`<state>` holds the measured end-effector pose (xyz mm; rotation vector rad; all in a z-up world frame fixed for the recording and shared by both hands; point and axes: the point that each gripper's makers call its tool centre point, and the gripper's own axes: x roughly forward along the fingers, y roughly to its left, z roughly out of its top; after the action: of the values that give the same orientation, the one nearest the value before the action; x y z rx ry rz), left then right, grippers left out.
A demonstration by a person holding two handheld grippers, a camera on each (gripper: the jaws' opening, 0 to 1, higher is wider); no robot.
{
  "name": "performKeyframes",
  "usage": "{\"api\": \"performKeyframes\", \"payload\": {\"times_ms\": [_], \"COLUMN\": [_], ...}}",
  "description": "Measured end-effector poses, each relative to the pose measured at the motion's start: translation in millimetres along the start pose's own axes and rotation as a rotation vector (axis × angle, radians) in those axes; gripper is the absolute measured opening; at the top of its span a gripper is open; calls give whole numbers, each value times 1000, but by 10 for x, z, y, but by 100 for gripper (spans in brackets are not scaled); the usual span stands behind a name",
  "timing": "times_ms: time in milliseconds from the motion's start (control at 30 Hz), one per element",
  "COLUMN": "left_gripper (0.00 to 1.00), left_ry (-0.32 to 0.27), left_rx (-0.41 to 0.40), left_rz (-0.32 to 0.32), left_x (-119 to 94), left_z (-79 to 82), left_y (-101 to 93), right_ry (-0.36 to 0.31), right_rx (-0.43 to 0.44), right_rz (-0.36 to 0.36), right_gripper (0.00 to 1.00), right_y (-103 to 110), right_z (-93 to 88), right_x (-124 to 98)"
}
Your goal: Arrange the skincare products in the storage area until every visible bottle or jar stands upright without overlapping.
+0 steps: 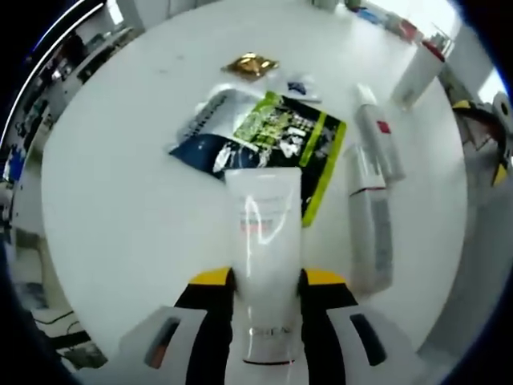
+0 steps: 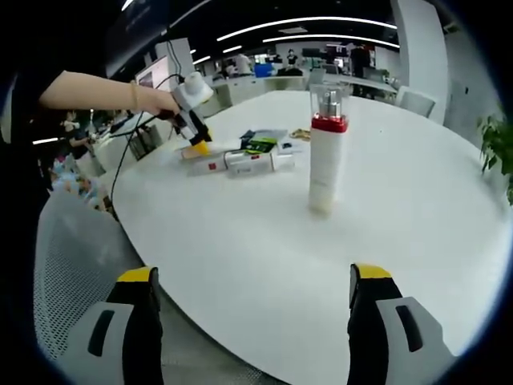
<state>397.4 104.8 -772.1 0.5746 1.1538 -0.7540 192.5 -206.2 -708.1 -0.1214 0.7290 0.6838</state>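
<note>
The left gripper is clamped on a white tube, its yellow-tipped jaws pressing both sides of the tube's lower body, the tube's far end pointing toward 12 o'clock in the left gripper view. Just beyond that end, at 12, lie flat sachets: a black-and-green packet, a dark blue and white one beside it, and a small gold packet farther out. At 2 o'clock two white bottles with red marks lie on their sides, end to end. Farther out at 1 o'clock a tall pump bottle with a red collar stands upright.

The right gripper hangs with jaws spread wide and nothing between them, low over the near edge of the round white table. In its view the pump bottle stands at 12 to 1 o'clock, and the left gripper works at 11.

By my reading the task is early: one bottle stands, two bottles lie down, and the tube is in hand but not yet set upright.

Room is generous: bare tabletop spreads at 9 o'clock of the tube and all around the pump bottle. The table edge runs just ahead of the right jaws, with a mesh chair at 8 o'clock.
</note>
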Motion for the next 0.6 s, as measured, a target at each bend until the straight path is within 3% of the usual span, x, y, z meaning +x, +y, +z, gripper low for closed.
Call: {"api": "performKeyframes", "payload": {"times_ms": [600], "left_gripper": [32], "left_ry": [-42], "left_rx": [-51], "left_rz": [19], "left_x": [-151], "left_z": [-35], "left_y": [-48], "right_ry": [-2], "right_rx": [-15], "right_rz": [7], "right_gripper": [97], "right_y": [14], "right_z": [5], "right_x": [4]}}
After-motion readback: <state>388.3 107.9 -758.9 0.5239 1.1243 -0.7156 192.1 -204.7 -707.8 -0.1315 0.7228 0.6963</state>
